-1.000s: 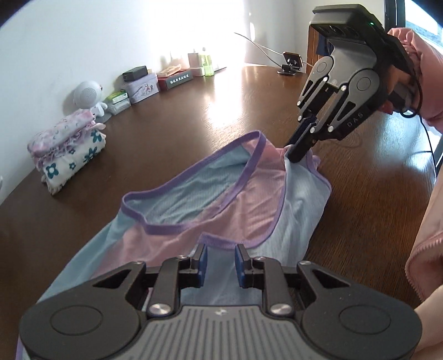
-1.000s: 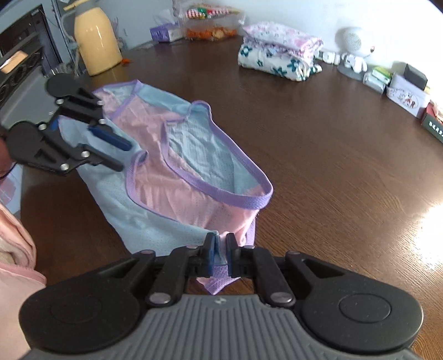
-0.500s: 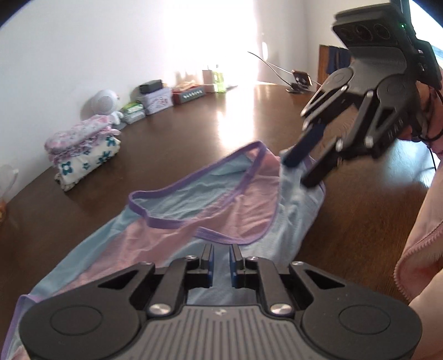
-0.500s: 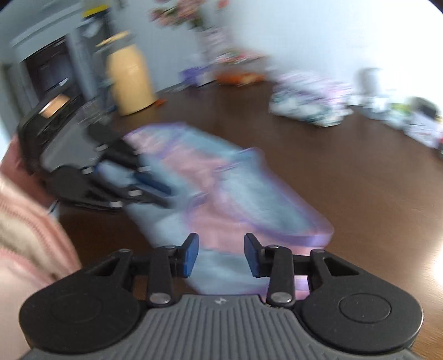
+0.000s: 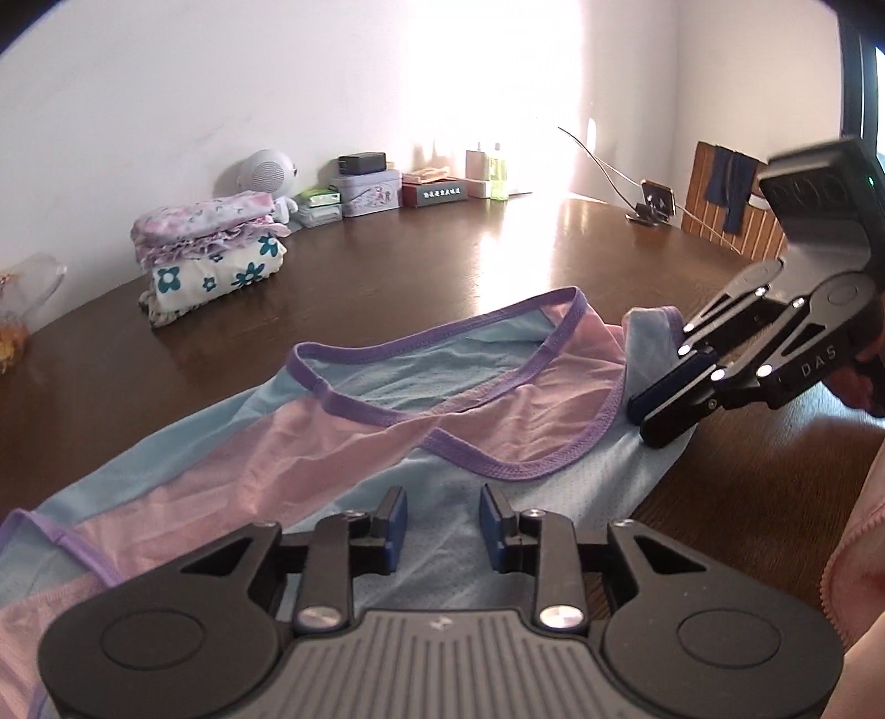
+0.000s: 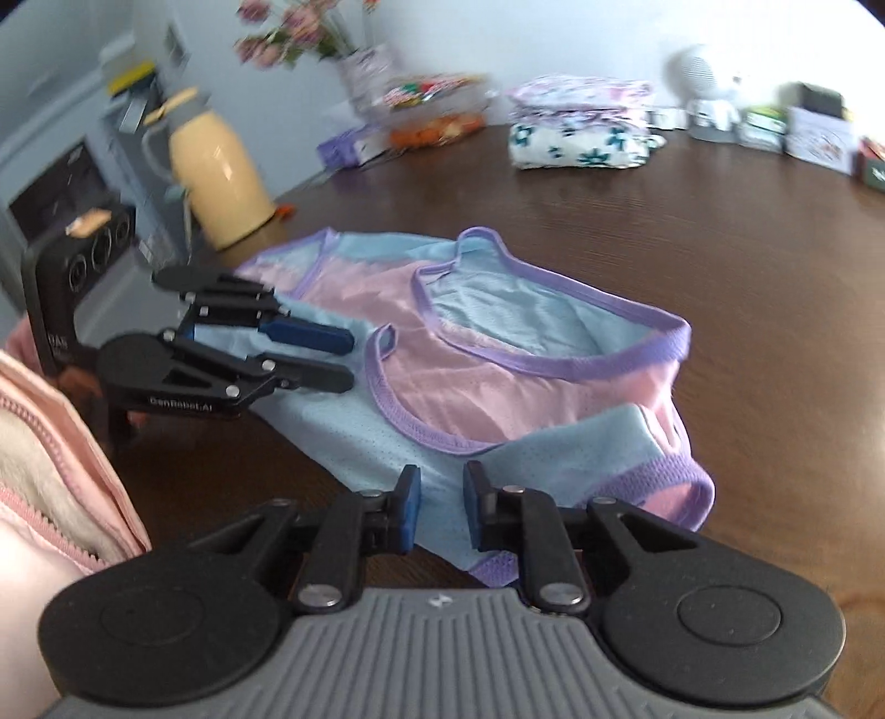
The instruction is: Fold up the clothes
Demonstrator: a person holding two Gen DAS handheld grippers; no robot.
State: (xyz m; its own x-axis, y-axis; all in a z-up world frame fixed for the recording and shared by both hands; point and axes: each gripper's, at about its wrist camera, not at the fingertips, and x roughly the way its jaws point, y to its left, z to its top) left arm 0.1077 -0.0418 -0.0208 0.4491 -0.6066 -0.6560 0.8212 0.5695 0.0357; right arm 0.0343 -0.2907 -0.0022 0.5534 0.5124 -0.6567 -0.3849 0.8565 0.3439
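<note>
Sunlight glares off a dark wooden table (image 5: 420, 276) set against a white wall, its far edge lined with household clutter. Along that edge, a decorated tin (image 5: 369, 192) carries a small black box (image 5: 362, 162) on its lid, with a red-brown box (image 5: 434, 191) just beside it and pale bottles (image 5: 489, 171) beyond. A round white speaker (image 5: 266, 172) stands near a stack of folded floral clothes (image 5: 207, 249). In the right wrist view a cream-yellow flask (image 6: 218, 180) stands at the table's far left, a vase of pink flowers (image 6: 310, 38) behind it, and a clear container (image 6: 437, 105) nearby holds something colourful; the blur makes its contents impossible to name.

At the centre of the table lies a pink-and-blue garment (image 5: 420, 420) with purple trim, spread out and loosely rumpled, its neckline open toward the wall. The left gripper (image 5: 442, 522) hovers over the garment's near blue panel, its blue-padded fingers (image 5: 394, 522) parted with only cloth showing between them and nothing gripped. The right gripper (image 6: 440, 511) sits just above the garment's other end, near the folded purple-edged corner, its fingers likewise apart and empty. Each gripper shows in the other's camera: the right one reaches in from the side with its tips at the garment's edge, though whether they touch the fabric cannot be told. A pink sleeve (image 6: 61, 442) shows at the frame's edge.
</note>
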